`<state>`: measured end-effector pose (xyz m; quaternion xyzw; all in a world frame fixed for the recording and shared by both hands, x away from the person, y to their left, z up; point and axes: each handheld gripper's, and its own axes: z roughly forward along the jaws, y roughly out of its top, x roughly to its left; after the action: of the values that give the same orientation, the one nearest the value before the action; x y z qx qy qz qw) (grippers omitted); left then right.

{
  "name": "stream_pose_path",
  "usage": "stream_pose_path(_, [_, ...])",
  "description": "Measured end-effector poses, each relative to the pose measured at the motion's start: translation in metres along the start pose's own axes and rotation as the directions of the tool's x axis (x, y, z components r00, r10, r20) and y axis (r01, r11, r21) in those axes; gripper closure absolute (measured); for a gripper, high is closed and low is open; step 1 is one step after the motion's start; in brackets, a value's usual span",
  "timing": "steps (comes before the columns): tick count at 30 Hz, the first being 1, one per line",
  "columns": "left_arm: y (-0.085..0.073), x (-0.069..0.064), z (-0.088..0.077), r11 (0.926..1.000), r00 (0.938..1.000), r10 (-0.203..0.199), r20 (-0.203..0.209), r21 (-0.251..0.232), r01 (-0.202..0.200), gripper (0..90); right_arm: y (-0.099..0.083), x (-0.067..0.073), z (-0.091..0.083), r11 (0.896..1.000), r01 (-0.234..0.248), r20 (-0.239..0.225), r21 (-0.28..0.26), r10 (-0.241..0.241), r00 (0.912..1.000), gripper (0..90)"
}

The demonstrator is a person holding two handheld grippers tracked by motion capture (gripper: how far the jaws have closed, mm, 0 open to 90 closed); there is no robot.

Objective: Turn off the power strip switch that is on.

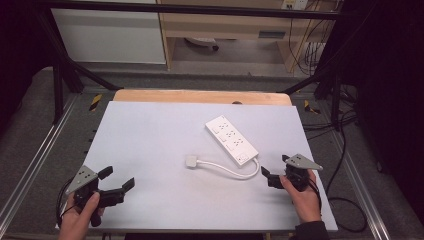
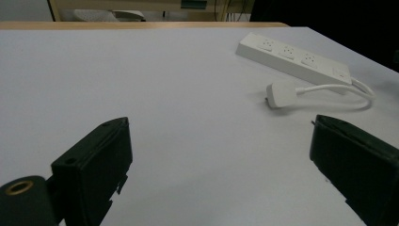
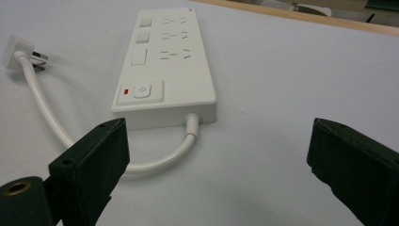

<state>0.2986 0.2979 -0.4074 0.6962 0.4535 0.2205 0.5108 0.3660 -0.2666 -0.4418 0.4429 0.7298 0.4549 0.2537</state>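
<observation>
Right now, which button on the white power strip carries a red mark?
The large power button at the strip's cable end; the three smaller switches beside the sockets are plain white.

On the desk (image 1: 150,150) the power strip (image 1: 231,140) lies right of centre, set at a slant, its far end toward the back edge and its near end toward the right front. From that near end the cable (image 1: 235,172) loops forward and curls back to the left, ending at the plug (image 1: 191,161), which lies on the desk just left of the strip's near end. The left hand-held gripper (image 1: 116,180) sits at the front left corner, well apart from the plug. The right hand-held gripper (image 1: 275,170) sits at the front right, just beside the cable loop, the strip's near end ahead of it.
</observation>
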Motion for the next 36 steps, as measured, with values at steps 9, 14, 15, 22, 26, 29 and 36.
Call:
stream_pose_path(9, [-0.001,0.001,0.001,1.0,1.0,0.0,-0.005,-0.009,0.0,6.2,0.0,0.0,0.0,1.0,-0.002,-0.007,0.001,0.002,1.0,6.9])
stream_pose_path(14, [-0.001,0.001,0.001,0.9999,1.0,0.004,0.0,-0.012,-0.004,6.4,0.0,0.0,-0.004,1.0,-0.007,-0.021,-0.004,0.007,0.9998,5.9])
stream_pose_path(15, [-0.001,0.0,0.001,0.9998,0.9999,0.012,0.001,-0.016,-0.012,6.4,0.0,0.001,-0.005,1.0,-0.003,-0.024,-0.003,0.003,0.9997,5.8])
stream_pose_path(22, [-0.001,0.0,0.002,0.9999,0.9999,0.01,-0.01,-0.009,-0.01,6.4,0.005,0.005,-0.014,0.999,0.004,-0.038,-0.045,-0.006,0.9993,5.8])
stream_pose_path(26, [0.0,0.001,0.001,0.9999,0.9999,0.001,-0.015,-0.017,-0.001,6.2,0.008,0.007,-0.015,0.998,0.01,-0.055,-0.058,-0.013,0.9984,4.7])
stream_pose_path(29, [0.0,0.002,0.001,0.9998,0.9997,-0.007,-0.024,-0.017,0.006,5.2,0.011,0.009,-0.018,0.997,0.009,-0.062,-0.073,-0.014,0.998,4.8])
stream_pose_path(36, [-0.001,0.001,0.001,0.9999,0.9998,-0.005,-0.019,-0.01,0.004,5.1,0.02,0.012,-0.025,0.992,0.028,-0.058,-0.121,-0.035,0.9977,5.4])
